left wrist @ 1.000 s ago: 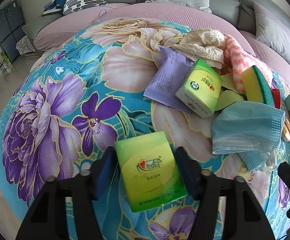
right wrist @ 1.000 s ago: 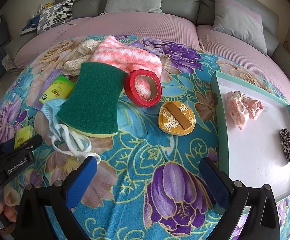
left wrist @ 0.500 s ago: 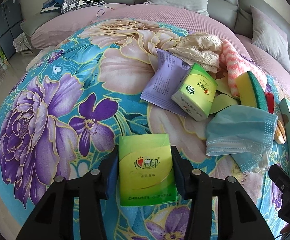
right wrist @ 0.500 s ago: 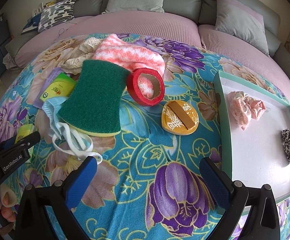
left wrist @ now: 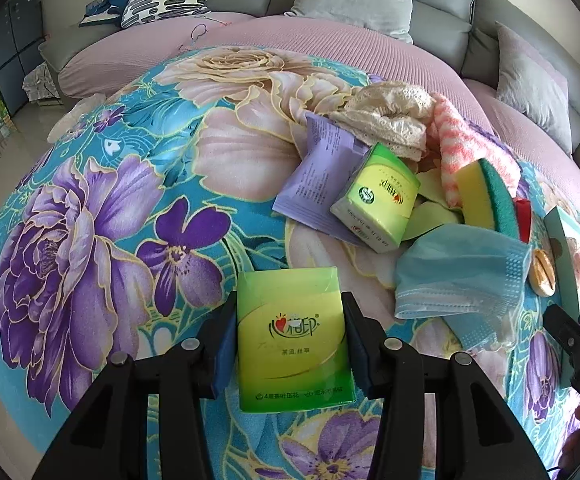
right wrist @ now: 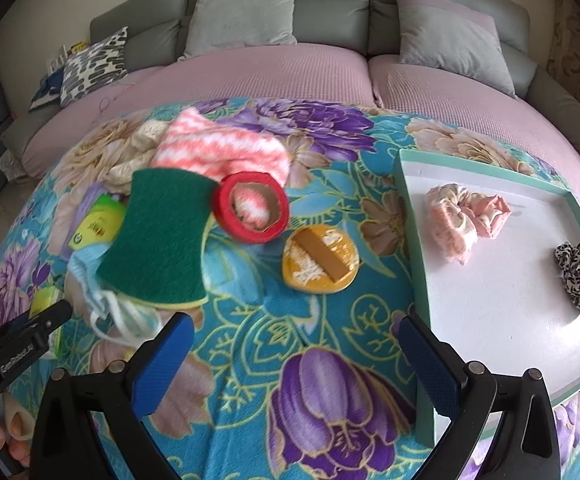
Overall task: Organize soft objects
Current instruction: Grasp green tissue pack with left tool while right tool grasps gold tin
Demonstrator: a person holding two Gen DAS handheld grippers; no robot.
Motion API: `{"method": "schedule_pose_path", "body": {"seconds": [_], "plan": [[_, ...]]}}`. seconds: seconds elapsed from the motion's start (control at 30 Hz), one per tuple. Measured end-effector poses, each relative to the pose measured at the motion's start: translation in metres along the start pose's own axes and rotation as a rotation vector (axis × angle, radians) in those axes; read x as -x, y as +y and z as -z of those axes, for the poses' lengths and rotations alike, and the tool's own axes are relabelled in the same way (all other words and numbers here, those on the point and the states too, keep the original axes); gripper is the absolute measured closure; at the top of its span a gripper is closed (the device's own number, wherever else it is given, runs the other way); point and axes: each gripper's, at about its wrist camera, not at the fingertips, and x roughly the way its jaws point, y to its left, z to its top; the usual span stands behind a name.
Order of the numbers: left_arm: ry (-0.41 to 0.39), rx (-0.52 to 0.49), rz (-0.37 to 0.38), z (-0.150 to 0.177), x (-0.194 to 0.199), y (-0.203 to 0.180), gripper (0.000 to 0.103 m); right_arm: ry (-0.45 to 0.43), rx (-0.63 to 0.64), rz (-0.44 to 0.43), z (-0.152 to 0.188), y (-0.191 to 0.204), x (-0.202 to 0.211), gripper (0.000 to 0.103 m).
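Tray (right wrist: 417,240) holds two scrunchies only. Tissue pack (left wrist: 291,336) squeezed by left gripper (left wrist: 290,344); right gripper (right wrist: 297,364) wide apart, nothing held. Pile left.

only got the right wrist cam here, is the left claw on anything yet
Observer: Yes, the left claw is shut on a green tissue pack, one pad on each side.
Operator: any other tissue pack out there
Observer: A second green tissue pack lies tilted on a purple packet.
Operator: what's nearest the held one
Observer: A blue face mask lies to its right, not touching it.
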Motion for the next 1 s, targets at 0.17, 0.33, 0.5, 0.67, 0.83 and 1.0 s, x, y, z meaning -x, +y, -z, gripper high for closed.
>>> {"method": "schedule_pose_path", "body": {"seconds": [0.17,0.33,0.5,0.67,0.83,1.0], "plan": [[-0.007,0.004,0.012,-0.001,0.001,-0.001,0.054,-0.014,-0.001,0.023,-0.005,-0.007,-0.010,0.003],[-0.013,0.011,0.022,-0.006,0.002,-0.002,0.054,-0.007,0.009,0.016,-0.010,-0.010,-0.022,0.013],[-0.012,0.008,0.031,-0.014,-0.001,-0.007,0.054,0.011,0.026,0.018,-0.015,-0.012,-0.032,0.024],[-0.012,-0.006,0.041,-0.021,-0.005,-0.015,0.054,0.040,0.025,0.010,-0.018,-0.015,-0.043,0.037],[-0.001,-0.028,0.048,-0.024,-0.011,-0.024,0.054,0.040,0.048,0.007,-0.021,-0.012,-0.047,0.044],[0.004,-0.032,0.044,-0.025,-0.013,-0.025,0.054,0.039,0.058,0.003,-0.021,-0.010,-0.047,0.051]]}}
